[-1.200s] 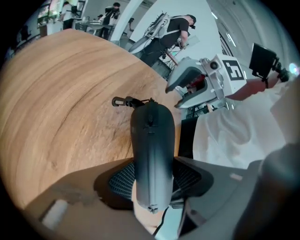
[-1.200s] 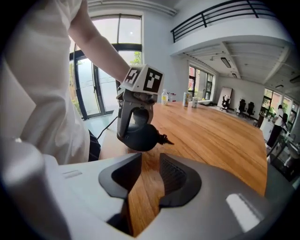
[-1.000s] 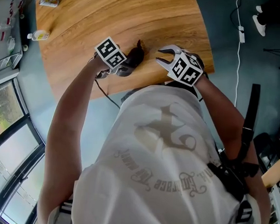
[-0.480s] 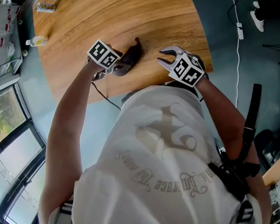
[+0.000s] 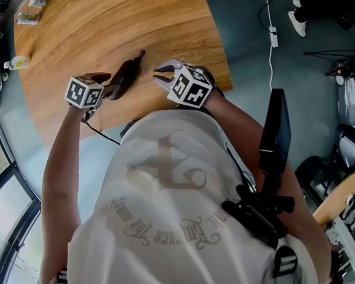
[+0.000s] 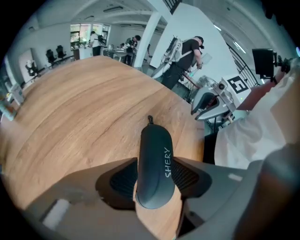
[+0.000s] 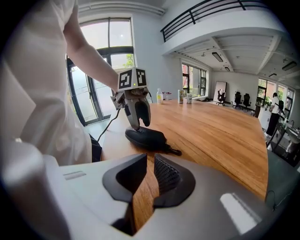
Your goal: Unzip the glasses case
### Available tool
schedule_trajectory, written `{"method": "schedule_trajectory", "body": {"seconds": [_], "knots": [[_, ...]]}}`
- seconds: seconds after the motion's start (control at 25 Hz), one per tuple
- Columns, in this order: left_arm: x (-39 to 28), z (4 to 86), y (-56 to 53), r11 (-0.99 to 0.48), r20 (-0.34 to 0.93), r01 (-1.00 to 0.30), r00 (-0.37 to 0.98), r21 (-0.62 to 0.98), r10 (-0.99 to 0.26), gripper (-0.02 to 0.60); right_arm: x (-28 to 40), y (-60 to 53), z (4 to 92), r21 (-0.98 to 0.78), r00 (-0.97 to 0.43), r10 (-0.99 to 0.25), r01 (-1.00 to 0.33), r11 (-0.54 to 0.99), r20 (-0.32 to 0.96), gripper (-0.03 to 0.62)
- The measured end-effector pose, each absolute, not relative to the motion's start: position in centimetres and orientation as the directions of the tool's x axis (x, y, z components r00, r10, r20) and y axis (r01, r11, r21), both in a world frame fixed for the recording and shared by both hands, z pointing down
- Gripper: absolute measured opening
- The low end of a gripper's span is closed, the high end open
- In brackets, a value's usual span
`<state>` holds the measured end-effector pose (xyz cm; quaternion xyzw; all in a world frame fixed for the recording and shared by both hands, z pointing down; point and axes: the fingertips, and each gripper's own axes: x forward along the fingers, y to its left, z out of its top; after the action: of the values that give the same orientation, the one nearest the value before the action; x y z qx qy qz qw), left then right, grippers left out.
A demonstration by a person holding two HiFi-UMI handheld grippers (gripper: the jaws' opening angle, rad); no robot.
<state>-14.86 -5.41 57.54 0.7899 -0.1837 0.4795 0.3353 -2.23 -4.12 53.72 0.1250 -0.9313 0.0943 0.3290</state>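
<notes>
A black zipped glasses case [image 5: 126,75] lies on the round wooden table [image 5: 113,18], near its front edge. My left gripper [image 5: 111,88] straddles the case's near end [image 6: 154,159]; its jaws are closing, and both pads touch the case's sides. The zipper pull [image 6: 150,119] sticks out at the far end. My right gripper [image 5: 163,75] hovers just right of the case. Its jaws [image 7: 145,180] are closing to a narrow gap with only table showing between them. From the right gripper view, the left gripper [image 7: 137,117] stands over the case [image 7: 145,137].
A bottle [image 7: 160,96] and cans [image 7: 180,96] stand at the table's far side. Small packets [image 5: 28,17] and a little bottle [image 5: 16,63] sit near the left rim. A black cable [image 5: 102,133] hangs off the front edge. People [image 6: 185,61] stand beyond the table.
My left gripper has slid back along the case to its near end and tilted steeper. The right gripper has stayed beside the case with its jaws narrowed. The head view has shifted.
</notes>
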Motion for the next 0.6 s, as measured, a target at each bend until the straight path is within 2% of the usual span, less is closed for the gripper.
{"method": "schedule_trajectory", "body": {"seconds": [0.12,0.24,0.32,0.48,0.6], "knots": [[-15.6,56.6,-5.4,-0.645,0.867,-0.712,0.474,0.278,-0.15,0.194,-2.6,-3.7,53.3,-0.103,-0.779,-0.155,-0.271,0.957,0.608,0.027],[-16.5,55.1,-5.6,-0.56,0.839,-0.807,0.427,0.186,-0.338,0.102,-2.5,-3.3,53.2,-0.117,-0.8,-0.118,-0.229,0.966,0.589,0.012],[-16.7,54.0,-5.7,-0.5,0.804,-0.851,0.406,0.159,-0.436,0.068,-2.4,-3.2,53.3,-0.128,-0.809,-0.097,-0.207,0.97,0.579,0.009],[-16.7,52.2,-5.0,-0.374,0.705,-0.912,0.378,0.17,-0.6,0.009,-2.5,-3.7,53.1,-0.154,-0.841,-0.061,-0.169,0.974,0.537,0.009],[-16.7,50.9,-4.3,-0.307,0.618,-0.926,0.377,0.221,-0.69,0.006,-3.5,-4.6,51.5,-0.182,-0.874,-0.068,-0.175,0.968,0.481,0.009]]}}
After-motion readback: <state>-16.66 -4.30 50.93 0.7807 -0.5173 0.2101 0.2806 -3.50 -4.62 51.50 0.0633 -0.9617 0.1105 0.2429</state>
